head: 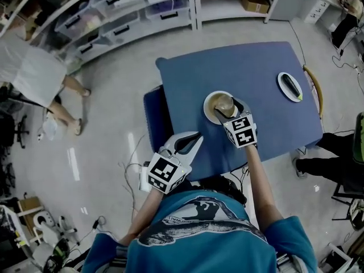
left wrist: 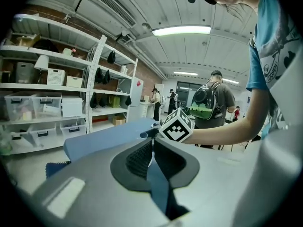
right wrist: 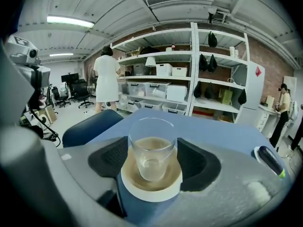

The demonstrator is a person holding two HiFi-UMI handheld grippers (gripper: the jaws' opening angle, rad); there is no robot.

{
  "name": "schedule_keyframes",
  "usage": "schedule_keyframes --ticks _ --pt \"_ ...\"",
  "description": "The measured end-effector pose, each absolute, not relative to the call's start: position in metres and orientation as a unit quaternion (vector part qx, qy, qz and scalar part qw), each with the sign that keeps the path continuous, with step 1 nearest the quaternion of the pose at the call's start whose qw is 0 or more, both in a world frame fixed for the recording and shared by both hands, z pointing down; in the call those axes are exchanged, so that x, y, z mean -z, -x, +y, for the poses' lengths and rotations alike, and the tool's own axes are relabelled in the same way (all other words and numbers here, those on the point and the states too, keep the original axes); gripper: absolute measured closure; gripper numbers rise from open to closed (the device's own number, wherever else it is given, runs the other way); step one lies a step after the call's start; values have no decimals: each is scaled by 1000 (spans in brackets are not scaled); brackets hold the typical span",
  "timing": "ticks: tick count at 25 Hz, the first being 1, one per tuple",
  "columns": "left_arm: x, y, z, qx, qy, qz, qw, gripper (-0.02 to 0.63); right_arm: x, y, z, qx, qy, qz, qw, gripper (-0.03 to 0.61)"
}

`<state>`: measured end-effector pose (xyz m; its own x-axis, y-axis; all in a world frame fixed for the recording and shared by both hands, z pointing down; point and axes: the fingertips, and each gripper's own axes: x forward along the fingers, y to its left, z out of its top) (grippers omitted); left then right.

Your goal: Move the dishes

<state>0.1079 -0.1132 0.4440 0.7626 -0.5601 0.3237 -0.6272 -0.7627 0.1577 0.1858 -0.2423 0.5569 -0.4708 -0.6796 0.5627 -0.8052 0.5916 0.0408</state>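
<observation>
Saucer (right wrist: pixel 151 187) and the glass (right wrist: pixel 151 145) standing upright on it sit straight ahead of the right gripper (right wrist: pixel 154 159), near the middle of the blue table's (head: pixel 250 67) near edge. The jaws are spread wide, one pad on each side of the glass. The pads look just beside its wall, and I see no sign of a squeeze. The glass's long axis is vertical and crosswise to the jaws, so closing straight in should catch it. The left gripper (left wrist: pixel 152 151) hangs off the table's near-left edge with its jaws together and nothing between them. It is farther from the saucer, so the right gripper is the nearer one. A second plate (head: pixel 286 90) with a dark object (head: pixel 293 84) lies well apart, by the table's right edge.
</observation>
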Motion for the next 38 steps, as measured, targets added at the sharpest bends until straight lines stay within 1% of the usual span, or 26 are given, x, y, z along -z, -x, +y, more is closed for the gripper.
schedule_keyframes --ticks 3,4,5,6,9,14,20,23,28,31,38 --pt "-444 -104 -114 -131 -924 -335 131 584 -564 -184 -249 -122 -429 -852 274 258" --pt "-444 -102 -114 -132 -922 -340 131 585 -565 -183 -250 -123 -427 -853 274 267" --pt "-444 -101 -114 -133 -920 -344 131 584 -567 -183 -251 -124 -425 -854 273 295" --pt "-444 -100 -114 -134 -918 -348 131 585 -567 -183 -251 -125 -422 -856 269 298" --pt "-446 -98 -111 -135 -914 -359 133 584 -568 -182 -249 -125 -416 -863 260 299" --pt "-445 -96 -103 -141 -907 -372 141 584 -566 -177 -237 -112 -392 -874 263 301" --pt "-444 -72 -108 -119 -902 -379 168 587 -538 -171 -229 -103 -371 -890 245 301" --pt "-447 -58 -117 -126 -897 -392 161 588 -520 -174 -236 -89 -378 -889 243 301" --pt "-445 -62 -128 -128 -904 -379 150 588 -485 -205 -271 -67 -420 -878 219 301" --pt "-446 -68 -131 -129 -909 -367 149 588 -479 -233 -302 -57 -458 -860 217 301" --pt "-445 -73 -140 -126 -914 -354 149 589 -516 -294 -364 -86 -523 -815 232 301"
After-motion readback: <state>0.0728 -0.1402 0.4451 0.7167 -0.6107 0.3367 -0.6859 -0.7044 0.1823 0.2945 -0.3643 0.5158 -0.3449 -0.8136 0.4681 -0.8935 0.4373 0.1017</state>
